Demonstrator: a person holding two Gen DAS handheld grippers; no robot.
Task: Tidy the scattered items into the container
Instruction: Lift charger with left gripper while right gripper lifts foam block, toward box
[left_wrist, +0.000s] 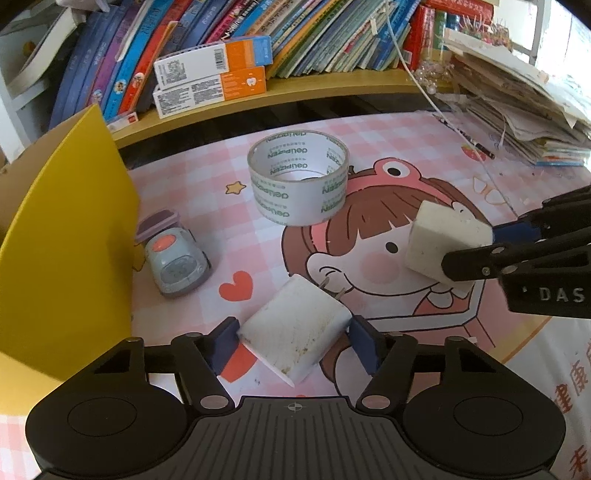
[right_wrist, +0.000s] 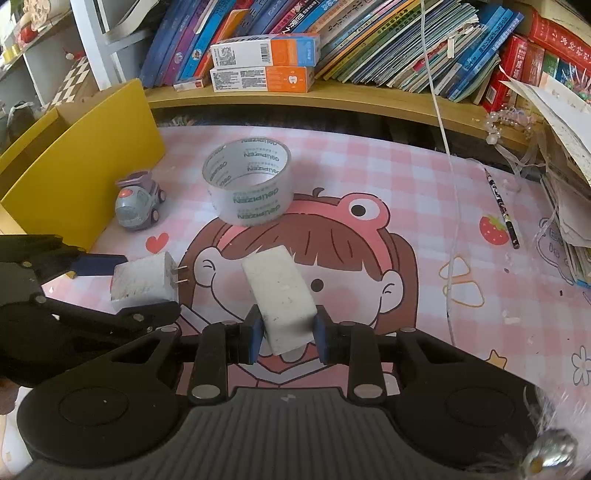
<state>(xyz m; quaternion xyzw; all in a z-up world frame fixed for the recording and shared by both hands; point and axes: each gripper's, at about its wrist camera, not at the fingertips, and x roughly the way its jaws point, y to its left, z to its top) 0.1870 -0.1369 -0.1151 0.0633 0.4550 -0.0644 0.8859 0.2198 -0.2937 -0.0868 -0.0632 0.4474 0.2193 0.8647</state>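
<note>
My left gripper (left_wrist: 293, 343) is shut on a white plug charger (left_wrist: 295, 332), its blue pads pressing both sides and the prongs pointing away. In the right wrist view the same charger (right_wrist: 144, 282) sits low at the left in the left gripper (right_wrist: 146, 288). My right gripper (right_wrist: 288, 338) is shut on a white rectangular block (right_wrist: 280, 295), which tilts up and away from the pads. In the left wrist view that block (left_wrist: 439, 240) and the right gripper (left_wrist: 469, 251) are at the right edge. The yellow container (left_wrist: 62, 240) (right_wrist: 85, 177) stands at the left.
A roll of clear tape (left_wrist: 299, 181) (right_wrist: 247, 181) and a small grey toy car (left_wrist: 175, 262) (right_wrist: 138, 206) lie on the pink cartoon mat (right_wrist: 388, 177). A pencil (right_wrist: 504, 210) and a white cable (right_wrist: 447, 147) lie at the right. A shelf of books runs along the back.
</note>
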